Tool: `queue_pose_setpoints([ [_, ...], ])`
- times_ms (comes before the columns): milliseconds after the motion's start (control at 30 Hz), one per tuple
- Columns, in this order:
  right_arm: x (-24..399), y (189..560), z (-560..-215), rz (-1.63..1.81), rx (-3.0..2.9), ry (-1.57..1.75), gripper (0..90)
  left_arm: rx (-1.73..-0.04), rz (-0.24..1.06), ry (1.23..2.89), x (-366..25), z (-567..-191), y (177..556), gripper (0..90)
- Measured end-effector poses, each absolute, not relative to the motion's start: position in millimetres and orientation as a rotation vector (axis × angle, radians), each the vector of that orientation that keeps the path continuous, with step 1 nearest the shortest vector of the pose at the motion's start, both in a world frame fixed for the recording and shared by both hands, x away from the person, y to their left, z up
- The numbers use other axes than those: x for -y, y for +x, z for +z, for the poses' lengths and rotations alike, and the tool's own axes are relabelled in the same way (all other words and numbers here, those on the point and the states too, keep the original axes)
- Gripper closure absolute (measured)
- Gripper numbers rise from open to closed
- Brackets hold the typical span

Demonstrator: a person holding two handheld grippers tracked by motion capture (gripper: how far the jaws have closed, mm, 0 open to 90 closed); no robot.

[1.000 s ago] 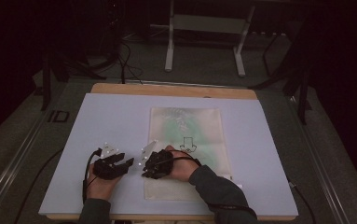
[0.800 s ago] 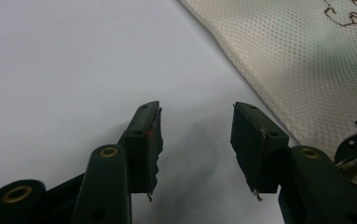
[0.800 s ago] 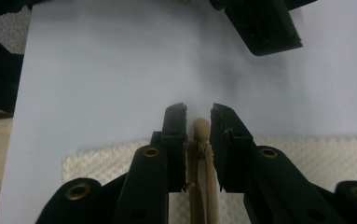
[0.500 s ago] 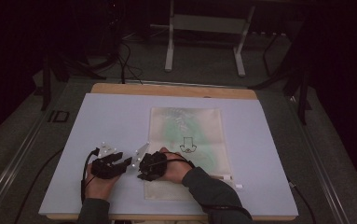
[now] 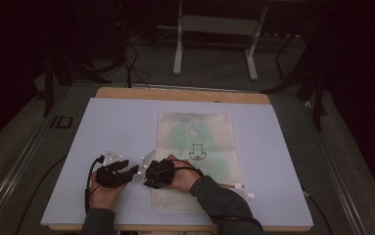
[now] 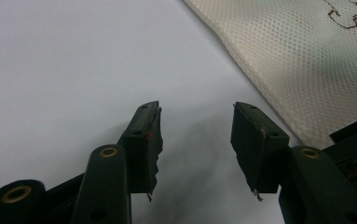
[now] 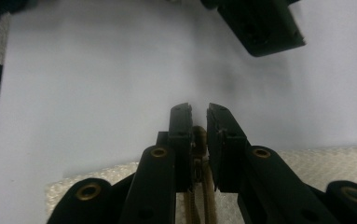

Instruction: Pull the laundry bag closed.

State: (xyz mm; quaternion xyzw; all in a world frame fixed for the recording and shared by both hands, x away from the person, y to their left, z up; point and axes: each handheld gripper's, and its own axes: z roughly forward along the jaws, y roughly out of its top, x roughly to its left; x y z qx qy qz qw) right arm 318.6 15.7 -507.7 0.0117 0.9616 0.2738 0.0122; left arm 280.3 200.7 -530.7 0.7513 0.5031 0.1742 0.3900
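Note:
A cream mesh bag [image 5: 199, 142] with green contents and a small dark print lies flat on the white table top [image 5: 116, 127]. My right gripper [image 5: 146, 178] sits at the bag's left edge, near its front corner. In the right gripper view its jaws have just been closing, and the right gripper [image 7: 199, 112] is shut on a tan zipper pull [image 7: 199, 140] above the mesh bag [image 7: 297, 163]. My left gripper [image 5: 135, 170] rests just left of it. In the left gripper view the left gripper [image 6: 197, 135] stands open over bare table, with the bag [image 6: 306, 60] off to its right.
A wooden strip [image 5: 185, 94] runs along the table's far edge. Beyond it stand metal frame legs [image 5: 177, 54] and cables on a dark floor. Small white bits [image 5: 247, 195] lie by the bag's near right corner. One jaw of the left gripper [image 7: 260, 23] hangs ahead of the right one.
My right hand has shifted slightly left and toward the near edge, closer to the left gripper. The left hand has stayed put.

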Motion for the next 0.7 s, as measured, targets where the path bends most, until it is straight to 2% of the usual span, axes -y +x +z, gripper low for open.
queue_pose_setpoints([
  [600, 15.9, 313.7, -496.7, 0.861, -2.984, 0.047, 80.3, -1.277, 0.442, 1.914, -200.1, -530.8, 280.1, 51.6],
  [700, 22.0, 316.1, -500.2, 0.832, -3.016, 0.036, 75.9, -1.273, 0.444, 1.915, -200.0, -530.8, 280.0, 51.8],
])
